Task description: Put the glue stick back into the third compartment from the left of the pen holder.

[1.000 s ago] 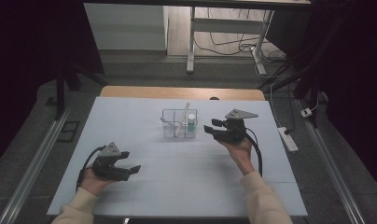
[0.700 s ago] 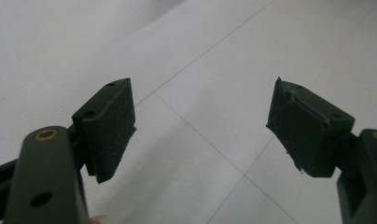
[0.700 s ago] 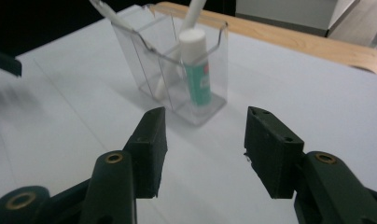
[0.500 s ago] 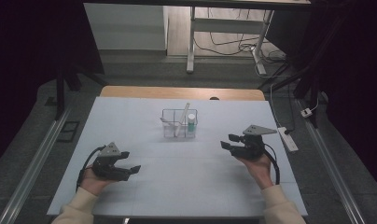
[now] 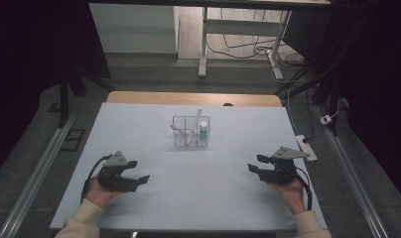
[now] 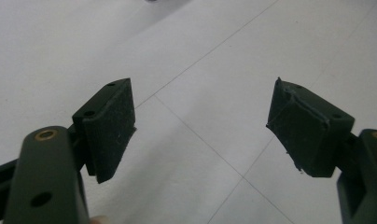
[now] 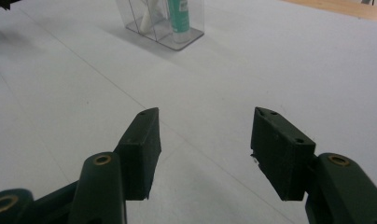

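Resting at the near left of the table [image 5: 139, 124], held in a hand [image 5: 97, 191]: left claw [image 5: 140, 171], jaws standing wide apart, gripping nothing, pointing right. Looking along that claw [image 6: 200, 126] in the left gripper view: bare pale table surface between the pads [image 6: 109, 126], thin seam lines crossing beneath.

Standing at the middle of the table, toward the far side, well apart from both claws: clear bin [image 5: 190, 131], divided into compartments. Leaning inside it, tilted to the right: white tube [image 5: 193, 128]. Standing upright in the bin's right compartment, just beside the tube: green bottle [image 5: 203, 130] with a white cap. Showing again at the top of the right gripper view, far from the jaws: bin [image 7: 163, 23], tube [image 7: 147, 14] and bottle [image 7: 178, 16], tops cut off by the frame edge.

Resting at the near right of the table, held in the other hand [image 5: 288, 188]: right claw [image 5: 254, 163], jaws likewise spread wide, holding nothing, pointing left toward the middle. Looking along it [image 7: 205, 149] in the right gripper view: empty table between the pads. Trailing from its back past the wrist: black cable [image 5: 306, 191].

Lying on the floor beyond the table's right edge: white power strip [image 5: 305, 147].
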The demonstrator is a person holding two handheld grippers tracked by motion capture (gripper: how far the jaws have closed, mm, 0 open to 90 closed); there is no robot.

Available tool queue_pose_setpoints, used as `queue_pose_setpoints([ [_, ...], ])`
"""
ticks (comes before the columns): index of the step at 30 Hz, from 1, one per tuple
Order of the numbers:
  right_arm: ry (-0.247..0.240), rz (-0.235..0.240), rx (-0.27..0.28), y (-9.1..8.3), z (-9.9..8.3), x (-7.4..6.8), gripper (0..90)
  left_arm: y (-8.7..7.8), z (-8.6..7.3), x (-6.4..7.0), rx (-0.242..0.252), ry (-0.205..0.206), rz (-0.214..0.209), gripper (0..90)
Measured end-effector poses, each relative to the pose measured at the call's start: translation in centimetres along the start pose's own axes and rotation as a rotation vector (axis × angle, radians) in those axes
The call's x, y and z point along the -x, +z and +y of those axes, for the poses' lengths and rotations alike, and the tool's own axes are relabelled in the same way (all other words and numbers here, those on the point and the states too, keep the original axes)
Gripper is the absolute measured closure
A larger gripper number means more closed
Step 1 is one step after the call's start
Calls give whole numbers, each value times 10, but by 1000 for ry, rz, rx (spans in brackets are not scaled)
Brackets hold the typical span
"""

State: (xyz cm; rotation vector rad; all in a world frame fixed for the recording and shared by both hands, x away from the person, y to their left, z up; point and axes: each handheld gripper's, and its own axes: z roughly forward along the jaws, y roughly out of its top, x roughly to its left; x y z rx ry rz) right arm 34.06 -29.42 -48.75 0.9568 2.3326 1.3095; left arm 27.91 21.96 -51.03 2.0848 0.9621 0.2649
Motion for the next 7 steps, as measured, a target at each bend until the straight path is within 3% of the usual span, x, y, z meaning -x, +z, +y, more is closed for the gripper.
queue_pose_setpoints([
  [7, -11, -5, -1, 1, -1, -1, 404, -1, 0, -1, 6, -3, 0, 232],
])
